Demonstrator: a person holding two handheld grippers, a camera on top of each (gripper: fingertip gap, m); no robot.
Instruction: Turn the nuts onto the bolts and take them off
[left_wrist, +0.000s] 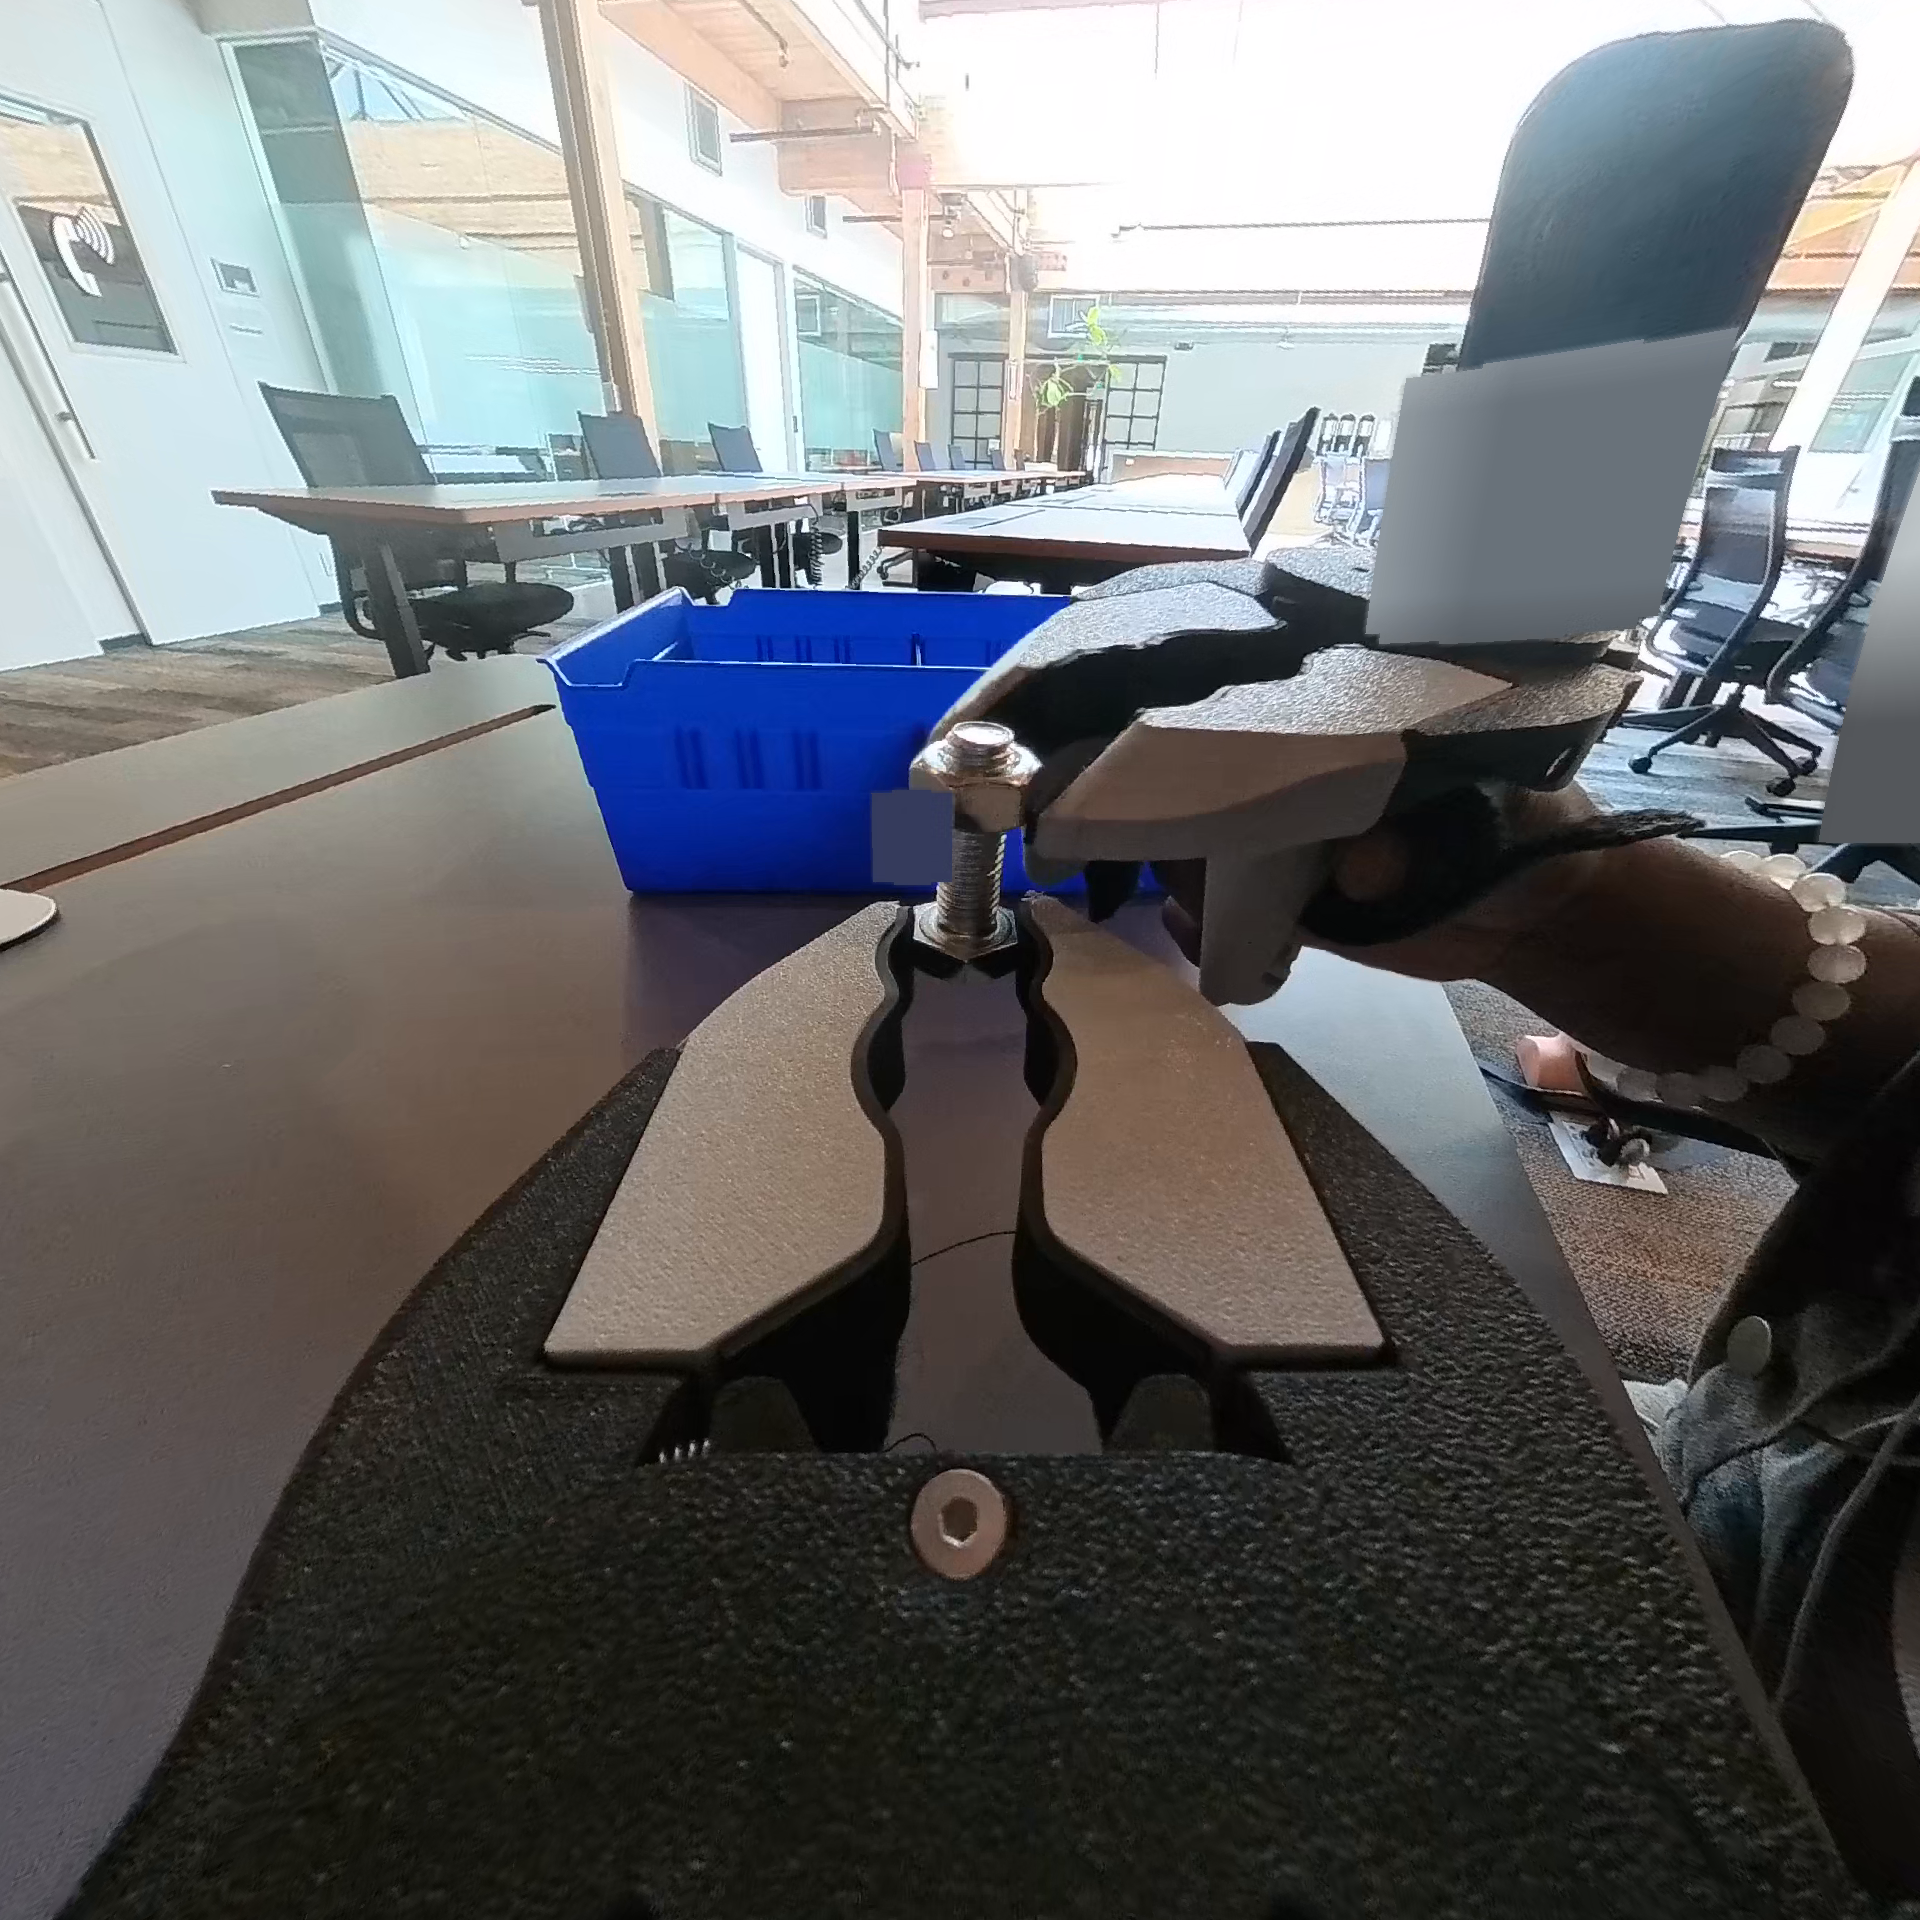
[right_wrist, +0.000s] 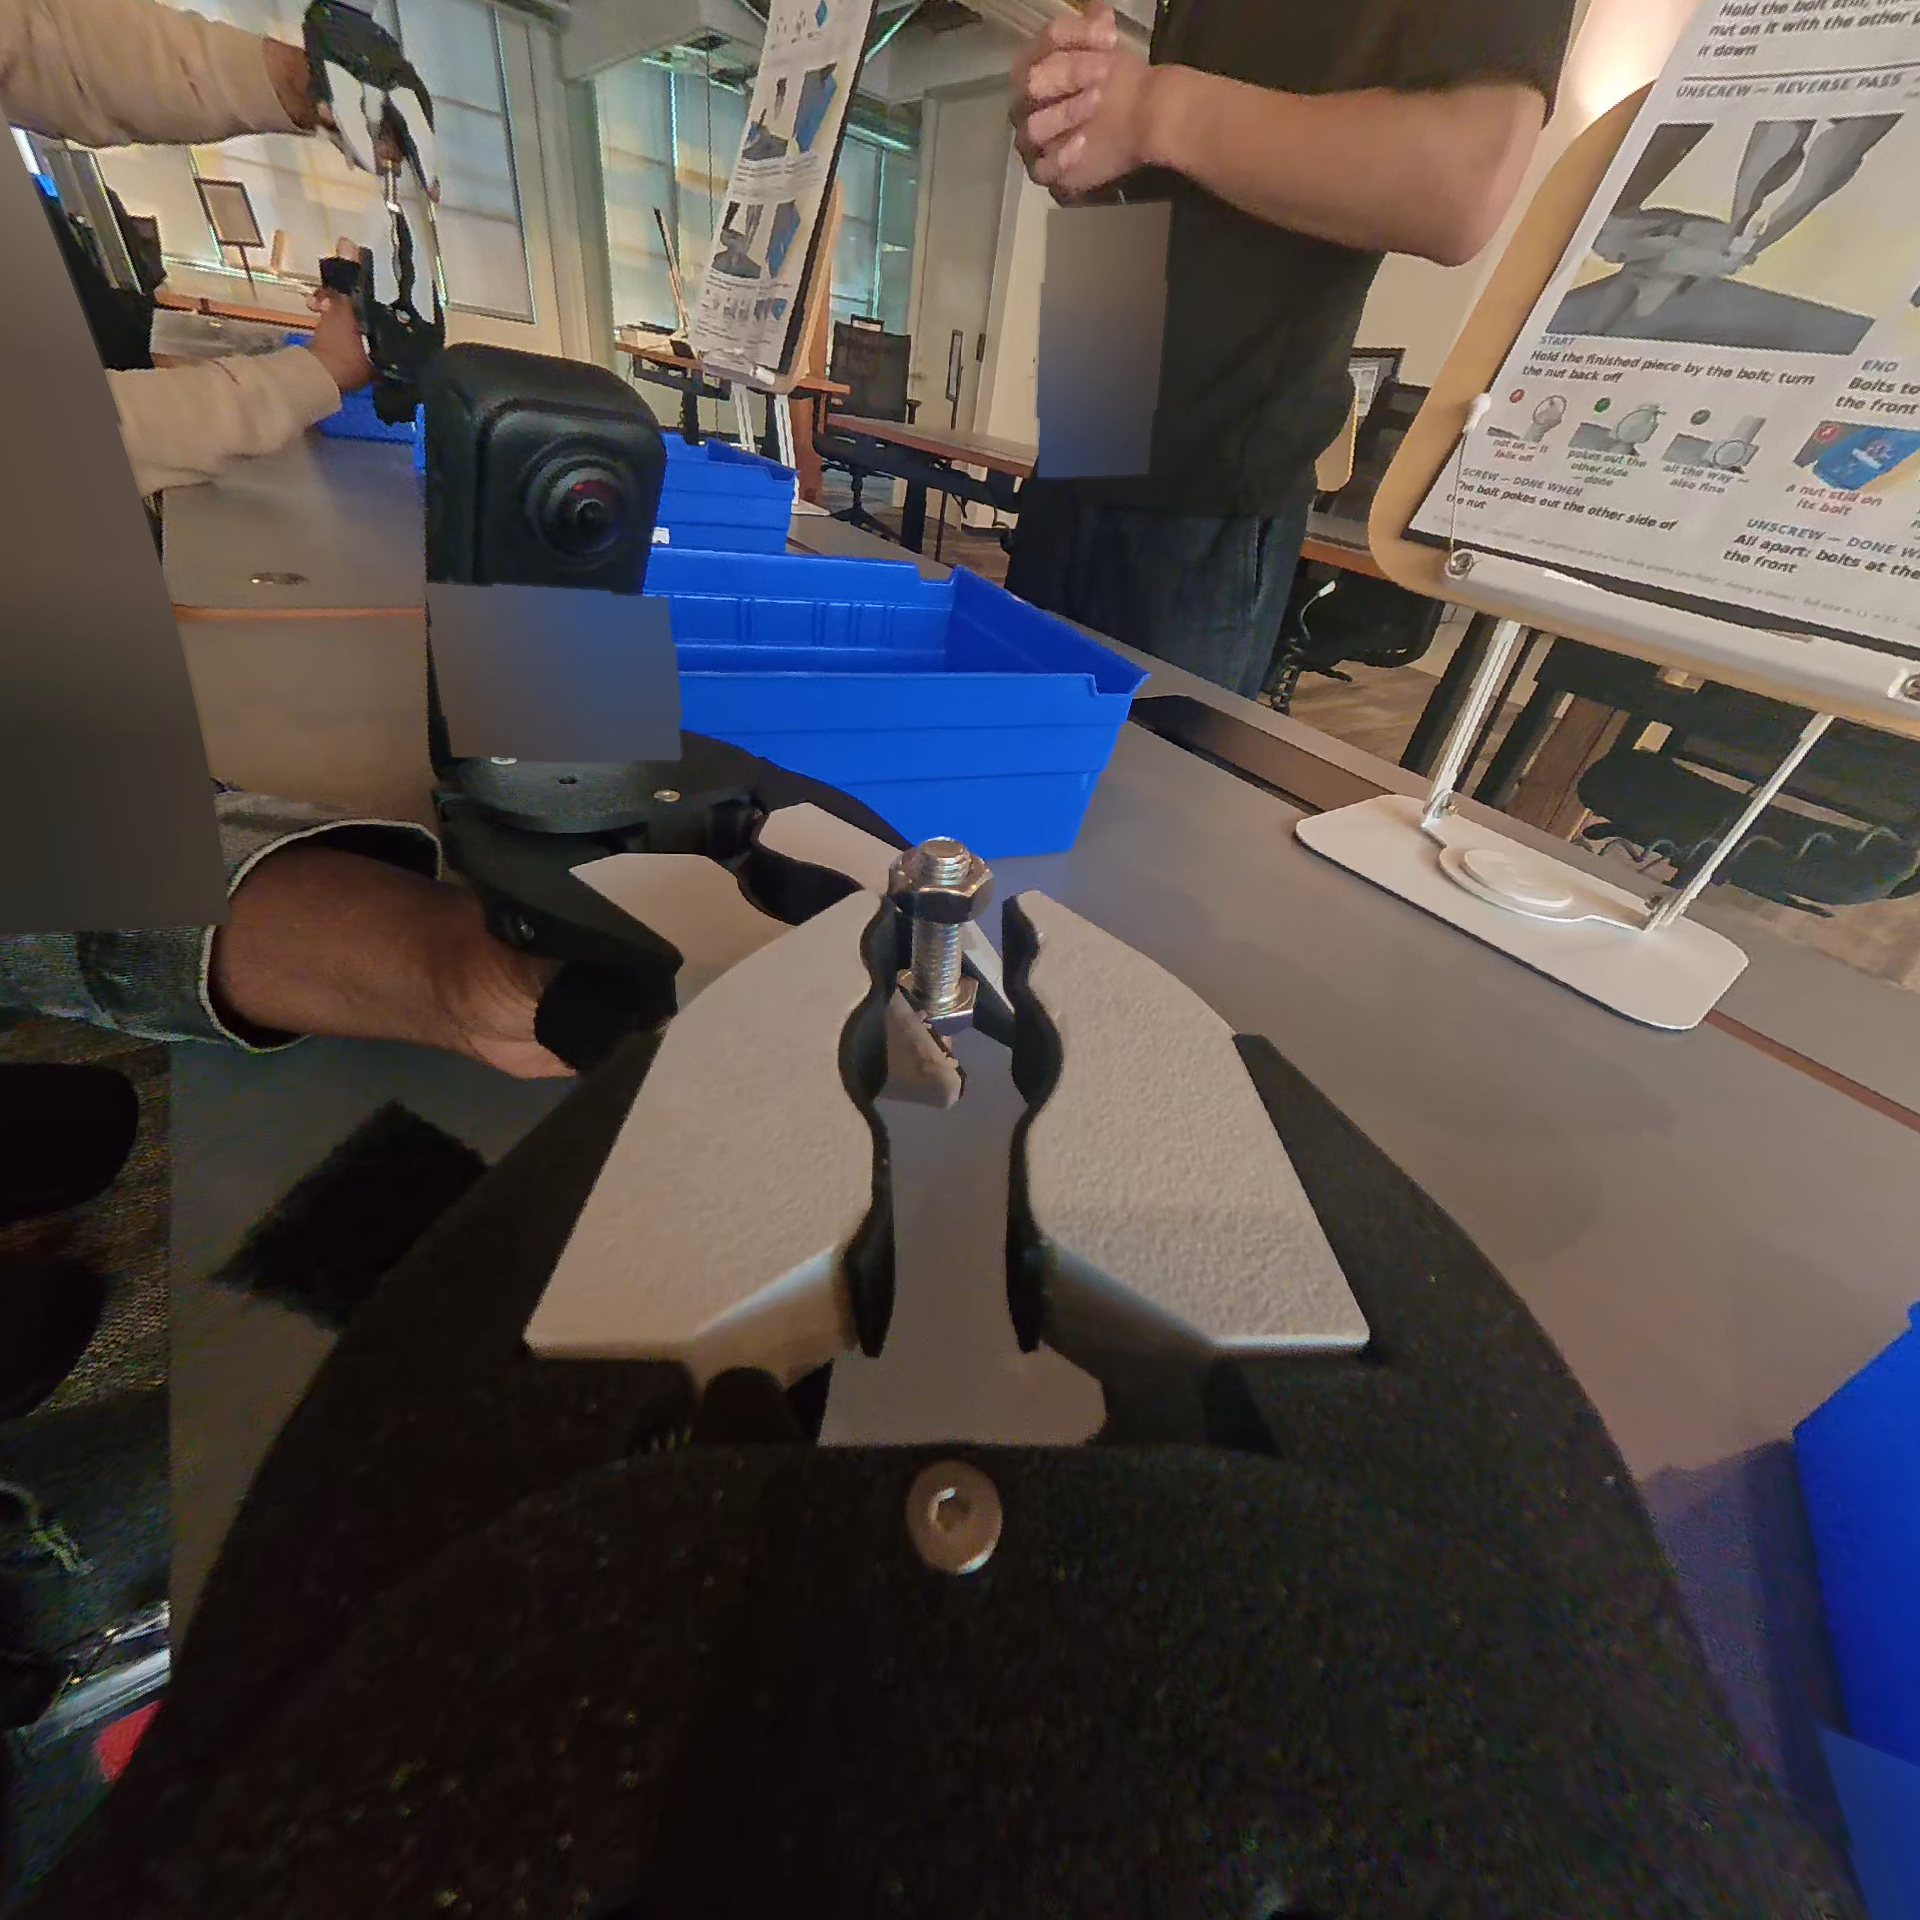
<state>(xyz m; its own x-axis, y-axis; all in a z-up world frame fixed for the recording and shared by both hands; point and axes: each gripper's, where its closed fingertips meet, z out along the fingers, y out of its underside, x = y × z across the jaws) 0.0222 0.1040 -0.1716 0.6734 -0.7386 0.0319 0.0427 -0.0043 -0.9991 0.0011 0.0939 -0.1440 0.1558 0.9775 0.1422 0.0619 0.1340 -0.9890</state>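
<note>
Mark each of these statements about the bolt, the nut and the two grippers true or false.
1. The left gripper clamps the bolt at its lower end. True.
2. The bolt lies flat on the table. False: it stands upright between the fingertips.
3. The nut sits near the bolt's top end. True.
4. The right gripper hangs over the bin, far from the nut. False: its fingertips flank the nut.
5. The bin behind the bolt is red. False: it is blue.
</note>
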